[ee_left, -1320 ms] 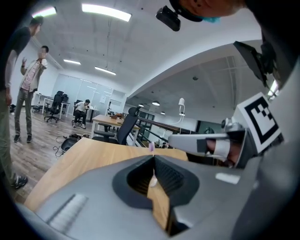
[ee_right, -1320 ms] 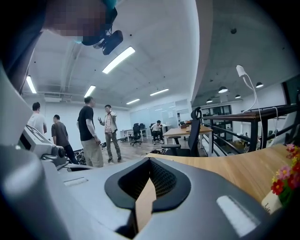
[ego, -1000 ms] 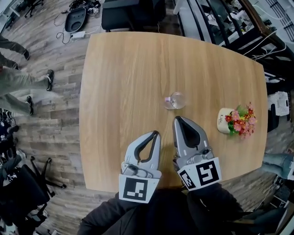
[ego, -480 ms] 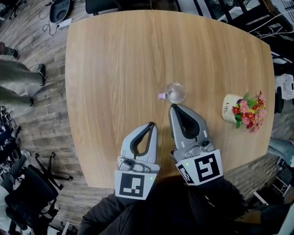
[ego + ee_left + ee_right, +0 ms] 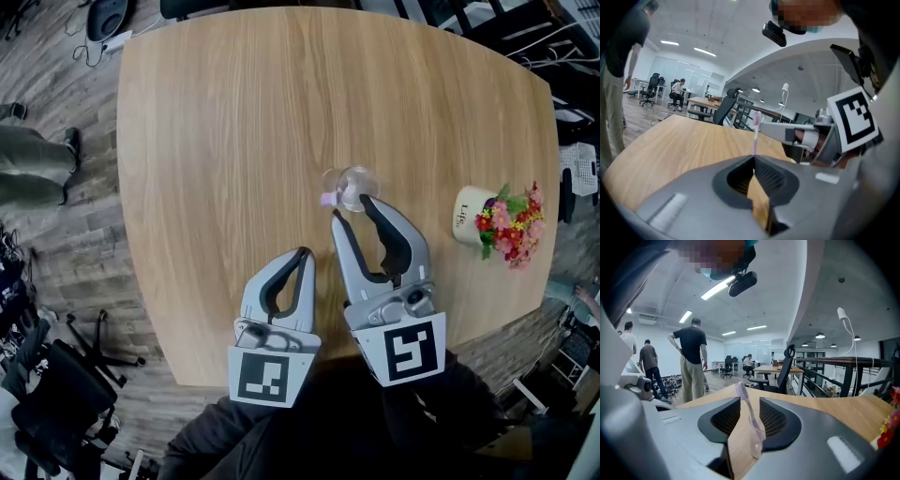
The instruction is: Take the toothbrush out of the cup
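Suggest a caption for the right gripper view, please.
Right gripper, jaws just opened and empty, faces the toothbrush in its cup.

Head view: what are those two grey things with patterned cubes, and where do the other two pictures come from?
They are two claws held by a person, not a robot. The head view looks down from the person's head. The other two cameras ride on the claws, each looking along its jaws. On the wooden table stand a clear cup with a pink toothbrush and a pot of flowers. The left claw is shut and empty. The right claw has just been opening; the toothbrush shows in its gap, not gripped.
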The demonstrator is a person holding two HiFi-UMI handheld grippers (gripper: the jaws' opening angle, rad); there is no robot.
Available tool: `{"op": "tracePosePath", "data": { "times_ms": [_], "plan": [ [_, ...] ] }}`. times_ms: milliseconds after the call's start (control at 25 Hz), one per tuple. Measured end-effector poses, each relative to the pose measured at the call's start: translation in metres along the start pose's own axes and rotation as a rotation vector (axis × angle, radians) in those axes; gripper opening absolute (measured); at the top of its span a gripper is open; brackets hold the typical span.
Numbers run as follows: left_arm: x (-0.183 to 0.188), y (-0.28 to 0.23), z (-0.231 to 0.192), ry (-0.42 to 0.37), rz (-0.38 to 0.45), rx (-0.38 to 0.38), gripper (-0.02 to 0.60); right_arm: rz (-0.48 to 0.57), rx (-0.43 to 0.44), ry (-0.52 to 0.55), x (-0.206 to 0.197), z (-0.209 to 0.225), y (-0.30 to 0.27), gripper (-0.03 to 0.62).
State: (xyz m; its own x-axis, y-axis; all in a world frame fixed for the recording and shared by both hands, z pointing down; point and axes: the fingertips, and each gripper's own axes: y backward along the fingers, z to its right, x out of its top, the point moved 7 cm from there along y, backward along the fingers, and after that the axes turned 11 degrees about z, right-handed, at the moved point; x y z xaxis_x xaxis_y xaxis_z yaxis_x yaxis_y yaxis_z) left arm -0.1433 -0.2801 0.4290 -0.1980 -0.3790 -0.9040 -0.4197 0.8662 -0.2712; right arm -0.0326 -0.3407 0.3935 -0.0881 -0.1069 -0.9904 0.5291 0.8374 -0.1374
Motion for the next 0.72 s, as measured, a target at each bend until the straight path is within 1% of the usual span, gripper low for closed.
{"op": "tracePosePath", "data": {
  "times_ms": [120,440,600,720],
  "plan": [
    [-0.002,-0.001,-0.002,0.005,-0.003,-0.002,0.008,0.0,0.005,0.025,0.0,0.0,-0.005,0.146],
    [-0.006,-0.001,-0.012,0.029,-0.011,0.007,0.008,-0.017,0.013,0.072,-0.003,-0.005,-0.019,0.149],
    [-0.009,-0.002,-0.017,0.044,-0.012,0.013,0.008,-0.036,0.018,0.083,-0.006,-0.006,-0.024,0.146],
    [-0.01,-0.002,-0.021,0.057,-0.013,0.019,0.008,-0.043,0.012,0.086,-0.008,-0.007,-0.027,0.124]
  ]
}}
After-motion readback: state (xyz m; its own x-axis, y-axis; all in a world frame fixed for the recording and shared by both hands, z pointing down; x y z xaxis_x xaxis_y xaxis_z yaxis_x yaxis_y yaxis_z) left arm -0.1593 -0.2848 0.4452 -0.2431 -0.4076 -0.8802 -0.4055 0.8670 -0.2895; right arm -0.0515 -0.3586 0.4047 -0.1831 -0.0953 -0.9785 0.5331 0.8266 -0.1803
